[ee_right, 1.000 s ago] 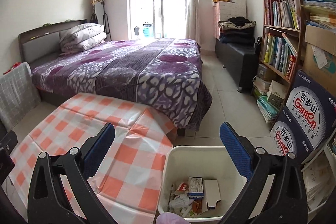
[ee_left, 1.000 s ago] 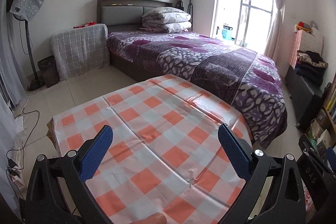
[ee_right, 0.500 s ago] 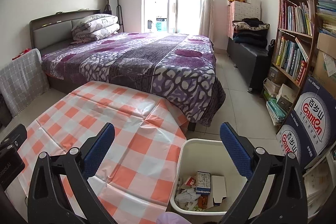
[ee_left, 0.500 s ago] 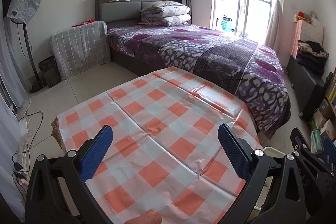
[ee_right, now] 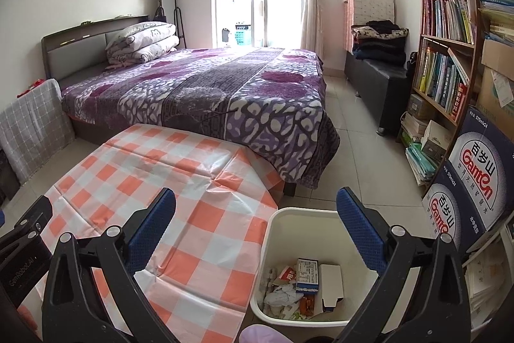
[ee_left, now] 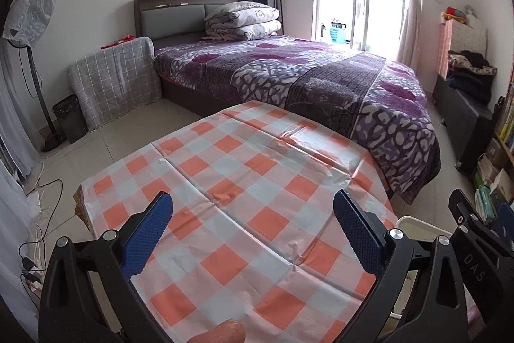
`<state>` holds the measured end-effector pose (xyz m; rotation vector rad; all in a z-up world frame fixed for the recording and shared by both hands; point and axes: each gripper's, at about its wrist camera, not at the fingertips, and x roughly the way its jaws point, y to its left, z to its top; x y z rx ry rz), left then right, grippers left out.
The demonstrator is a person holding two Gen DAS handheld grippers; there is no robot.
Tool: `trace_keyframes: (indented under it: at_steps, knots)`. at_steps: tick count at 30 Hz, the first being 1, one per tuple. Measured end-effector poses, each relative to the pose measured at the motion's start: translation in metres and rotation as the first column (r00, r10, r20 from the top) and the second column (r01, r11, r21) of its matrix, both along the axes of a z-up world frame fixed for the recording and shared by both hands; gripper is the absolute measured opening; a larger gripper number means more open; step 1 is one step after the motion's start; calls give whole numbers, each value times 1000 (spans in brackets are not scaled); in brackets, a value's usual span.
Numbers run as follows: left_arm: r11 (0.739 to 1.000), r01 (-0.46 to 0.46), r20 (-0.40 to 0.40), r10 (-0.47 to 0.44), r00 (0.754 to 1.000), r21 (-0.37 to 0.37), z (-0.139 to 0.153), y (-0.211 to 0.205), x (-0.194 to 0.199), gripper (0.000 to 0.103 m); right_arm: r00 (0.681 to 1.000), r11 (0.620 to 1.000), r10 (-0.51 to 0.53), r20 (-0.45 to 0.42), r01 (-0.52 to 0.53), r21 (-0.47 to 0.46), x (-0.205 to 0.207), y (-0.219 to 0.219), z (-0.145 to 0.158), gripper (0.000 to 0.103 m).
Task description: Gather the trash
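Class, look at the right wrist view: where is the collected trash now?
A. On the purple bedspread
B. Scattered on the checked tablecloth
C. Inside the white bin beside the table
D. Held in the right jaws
C: boxes and crumpled paper lie inside the white bin beside the checked tablecloth.

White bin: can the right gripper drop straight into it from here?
Probably yes. The right gripper is open and empty, the white bin sits uncovered just below it beside the checked table, with nothing between.
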<state>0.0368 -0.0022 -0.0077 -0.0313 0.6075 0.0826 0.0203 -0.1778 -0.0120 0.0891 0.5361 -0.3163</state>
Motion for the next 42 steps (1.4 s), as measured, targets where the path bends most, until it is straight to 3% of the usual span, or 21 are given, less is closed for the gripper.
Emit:
trace_keyframes:
  at_steps: [42]
  knots:
    - [1000,19,-24,-19,1000,1,-8,-10,2,96,999,999,10,-47,-8,41,-3,-6,-15,96]
